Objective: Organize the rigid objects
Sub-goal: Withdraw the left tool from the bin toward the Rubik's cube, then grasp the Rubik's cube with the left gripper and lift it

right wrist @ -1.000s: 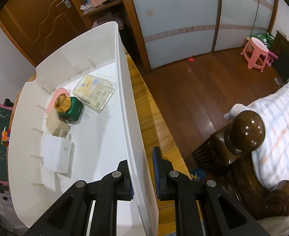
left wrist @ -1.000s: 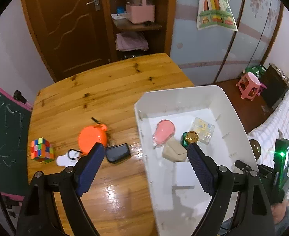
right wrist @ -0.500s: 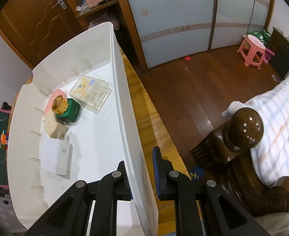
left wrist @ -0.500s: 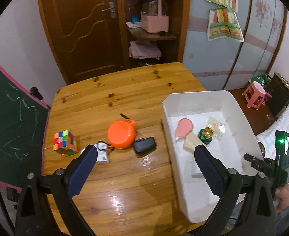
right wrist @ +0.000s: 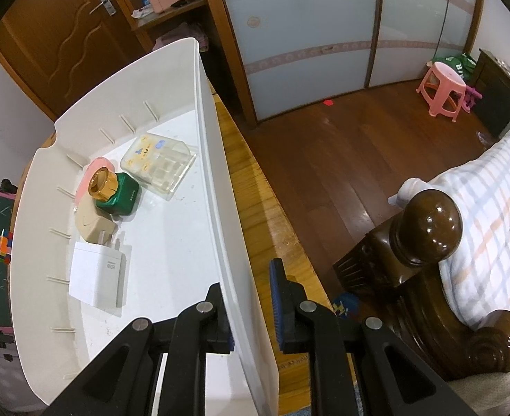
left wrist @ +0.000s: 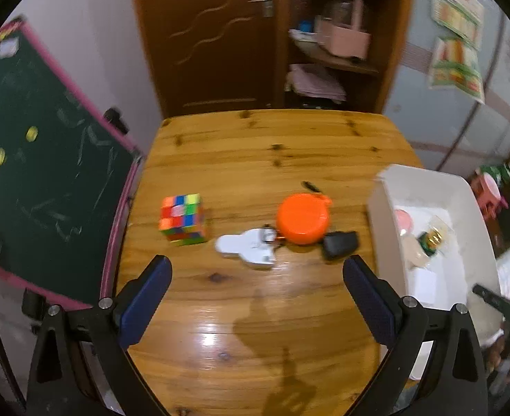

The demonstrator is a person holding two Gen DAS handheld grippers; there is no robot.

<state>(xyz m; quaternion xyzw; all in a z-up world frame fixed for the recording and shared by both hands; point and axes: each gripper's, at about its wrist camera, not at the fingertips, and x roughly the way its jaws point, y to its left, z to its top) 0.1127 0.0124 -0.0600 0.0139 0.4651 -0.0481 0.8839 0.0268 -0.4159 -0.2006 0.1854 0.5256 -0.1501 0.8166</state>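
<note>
The left claw (left wrist: pixel 256 279) has swung away from the white plastic bin (left wrist: pixel 379 208), its jaws just opened wide and empty, toward the nine o'clock side over the wooden table (left wrist: pixel 255 312).

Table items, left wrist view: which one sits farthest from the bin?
The multicoloured puzzle cube. It stands alone toward the chalkboard side, apart from the white gadget, orange disc and black fob, which cluster closer to the white bin.
</note>
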